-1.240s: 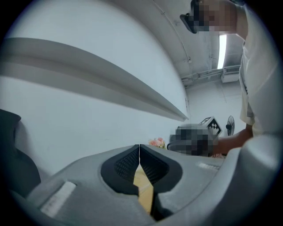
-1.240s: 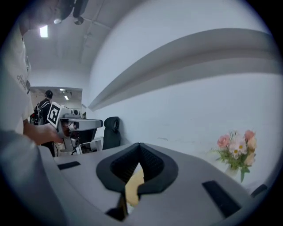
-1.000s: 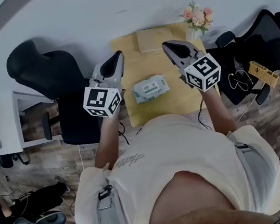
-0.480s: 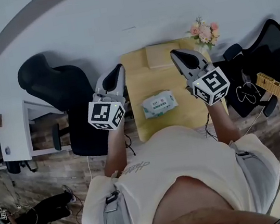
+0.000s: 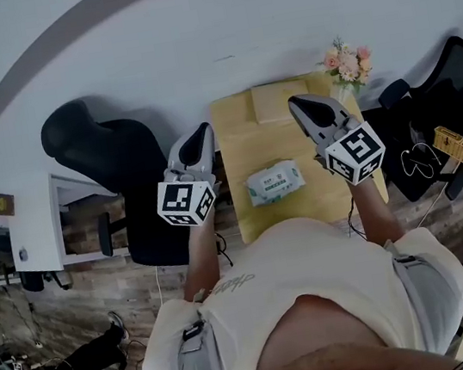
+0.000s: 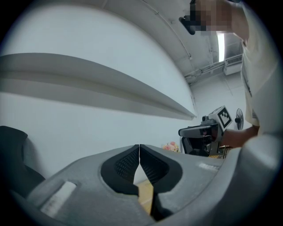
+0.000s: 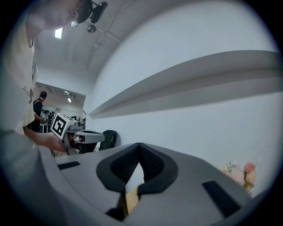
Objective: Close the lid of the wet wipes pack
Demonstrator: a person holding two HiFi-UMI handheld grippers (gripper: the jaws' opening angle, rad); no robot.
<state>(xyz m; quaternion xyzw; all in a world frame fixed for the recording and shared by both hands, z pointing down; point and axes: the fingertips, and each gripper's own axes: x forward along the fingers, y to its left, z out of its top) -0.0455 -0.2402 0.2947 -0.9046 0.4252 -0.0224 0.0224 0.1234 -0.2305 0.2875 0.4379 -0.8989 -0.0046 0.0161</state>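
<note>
Head view: left gripper (image 5: 200, 132) and right gripper (image 5: 299, 104) are hovering clenched and empty, flanking the wet wipes pack (image 5: 276, 182) near the table's (image 5: 239, 148) front edge. Approach is looking pending, with one gripper needing to descend onto the lid.

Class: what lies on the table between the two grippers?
The wet wipes pack lies on the table between the left gripper and right gripper, touching neither; the head view shows it.

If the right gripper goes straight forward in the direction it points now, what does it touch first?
Probably the white wall: the right gripper, shut and empty, aims at it above the table. Depth is unclear.
</note>
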